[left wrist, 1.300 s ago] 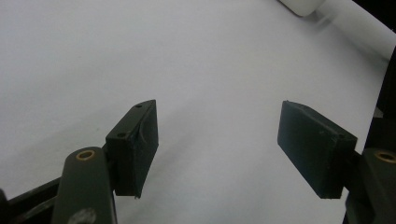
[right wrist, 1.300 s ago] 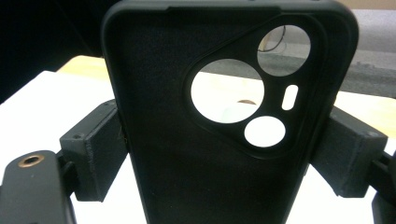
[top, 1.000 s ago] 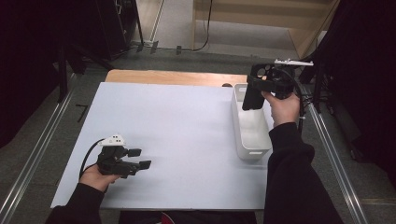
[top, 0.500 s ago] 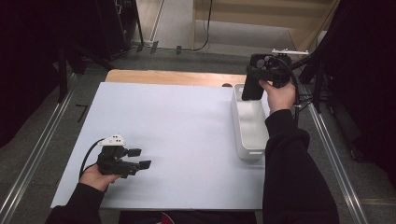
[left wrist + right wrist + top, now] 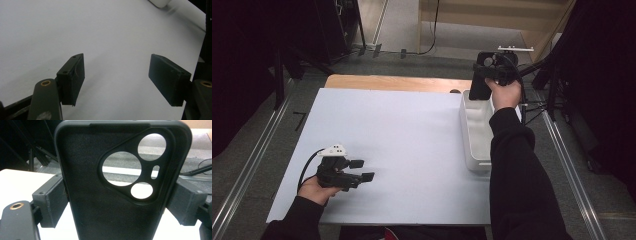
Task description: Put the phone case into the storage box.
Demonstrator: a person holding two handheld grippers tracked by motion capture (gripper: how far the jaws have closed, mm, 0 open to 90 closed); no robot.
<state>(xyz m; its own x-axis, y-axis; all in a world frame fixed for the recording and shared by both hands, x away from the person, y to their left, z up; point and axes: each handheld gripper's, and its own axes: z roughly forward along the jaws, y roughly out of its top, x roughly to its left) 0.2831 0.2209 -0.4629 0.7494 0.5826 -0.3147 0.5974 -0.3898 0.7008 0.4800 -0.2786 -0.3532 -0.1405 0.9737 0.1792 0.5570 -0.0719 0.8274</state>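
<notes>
- Phone case [image 5: 120, 195]: black, soft matte rubbery look, fine grainy inside face, rounded corners, raised rim around the edge. You see a rounded three-cornered camera cutout with two big round holes, one smaller round hole and a short slot.
- Case stands upright, camera cutout at the top, inside face toward your right gripper's camera.
- In the high view the phone case [image 5: 481, 82] is up in the air over the far right corner of the table, above the far end of the white bin.
- Your right gripper [image 5: 120, 207] has it pinched across its width: both black blocky pads press on the case's side edges, jaws spread wide to span it. Pads look like hard matte plastic with small screw holes.
- Right gripper [image 5: 492, 75] in the high view sits in your right hand [image 5: 504, 95]; black sleeve runs along the table's right edge.
- White bin [image 5: 476, 135]: long, rectangular, smooth plastic, rounded rim, lies along the right edge of the table; your forearm covers part of its right side.
- Table [image 5: 402, 145]: flat plain white top, with a strip of wood along the far edge.
- Your left gripper [image 5: 354, 170] rests low near the near left corner of the table, jaws well apart, nothing between them.
- Left gripper view: two dark flat pads [image 5: 72, 77] over bare white tabletop.
</notes>
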